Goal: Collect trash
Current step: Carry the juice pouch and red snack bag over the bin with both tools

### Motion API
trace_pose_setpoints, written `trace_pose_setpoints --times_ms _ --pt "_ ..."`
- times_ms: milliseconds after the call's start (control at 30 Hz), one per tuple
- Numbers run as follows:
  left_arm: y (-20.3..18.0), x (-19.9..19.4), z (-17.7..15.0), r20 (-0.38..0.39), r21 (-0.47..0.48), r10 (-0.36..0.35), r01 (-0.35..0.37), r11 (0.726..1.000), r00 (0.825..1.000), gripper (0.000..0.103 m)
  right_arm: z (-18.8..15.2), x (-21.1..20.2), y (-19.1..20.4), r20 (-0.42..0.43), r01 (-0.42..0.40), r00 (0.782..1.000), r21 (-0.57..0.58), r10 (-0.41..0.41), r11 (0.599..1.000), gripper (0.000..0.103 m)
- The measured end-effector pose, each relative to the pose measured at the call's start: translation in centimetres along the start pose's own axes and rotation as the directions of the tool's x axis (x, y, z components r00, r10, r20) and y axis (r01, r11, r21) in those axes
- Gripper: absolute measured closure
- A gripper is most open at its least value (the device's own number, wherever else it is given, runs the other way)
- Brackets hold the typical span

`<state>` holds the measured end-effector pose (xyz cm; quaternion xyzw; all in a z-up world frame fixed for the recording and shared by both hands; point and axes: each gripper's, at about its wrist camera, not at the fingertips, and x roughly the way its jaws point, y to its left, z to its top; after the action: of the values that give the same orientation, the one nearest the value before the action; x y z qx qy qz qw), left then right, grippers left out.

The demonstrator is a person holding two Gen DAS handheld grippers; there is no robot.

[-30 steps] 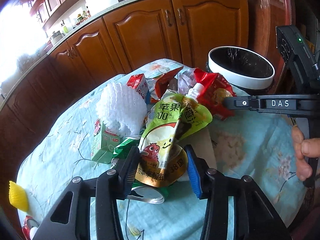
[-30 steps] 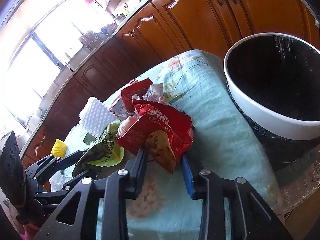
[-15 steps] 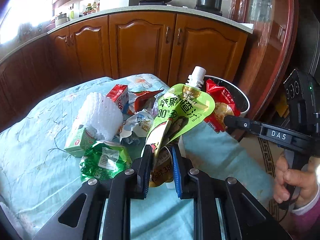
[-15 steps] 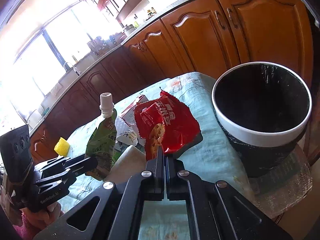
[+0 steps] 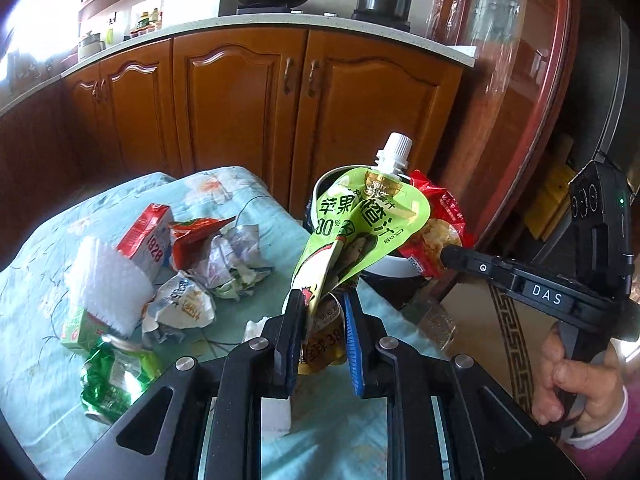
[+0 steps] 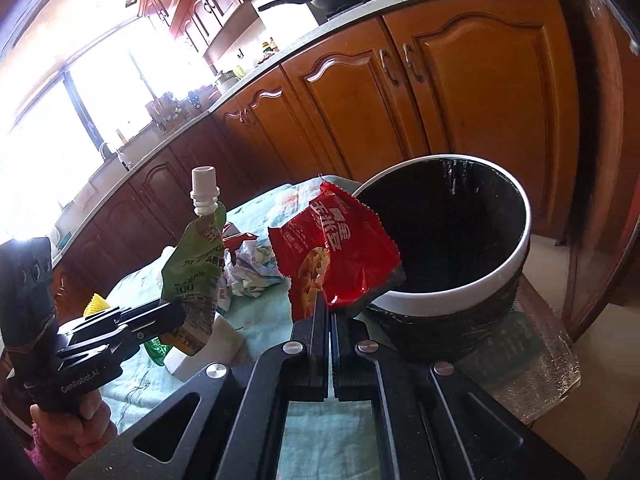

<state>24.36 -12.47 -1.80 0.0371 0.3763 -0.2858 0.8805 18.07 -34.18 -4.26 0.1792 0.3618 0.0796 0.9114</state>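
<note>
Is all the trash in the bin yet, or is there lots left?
Nothing shows in the bin yet. In hand: the left gripper clamps the green juice pouch, the right gripper the red snack bag, both lifted near it. Left on the table: the milk carton, white foam, crumpled wrappers.
</note>
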Motion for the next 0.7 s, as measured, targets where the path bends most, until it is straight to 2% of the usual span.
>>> trace_pose_setpoints --times_ms 267,700 --pt "-1.9 3.5 2.2 -0.027 0.008 -0.001 0.001 1.0 1.0 0.085 0.9 -0.5 -2.5 -0.001 0.053 0.999 0.006 -0.053 0.999 0.103" --pt "-3.5 8.2 4.9 -0.061 0.016 0.015 -0.014 1.0 0.998 0.085 3.1 0.9 -5.6 -0.024 0.111 0.994 -0.003 -0.111 0.994 0.103"
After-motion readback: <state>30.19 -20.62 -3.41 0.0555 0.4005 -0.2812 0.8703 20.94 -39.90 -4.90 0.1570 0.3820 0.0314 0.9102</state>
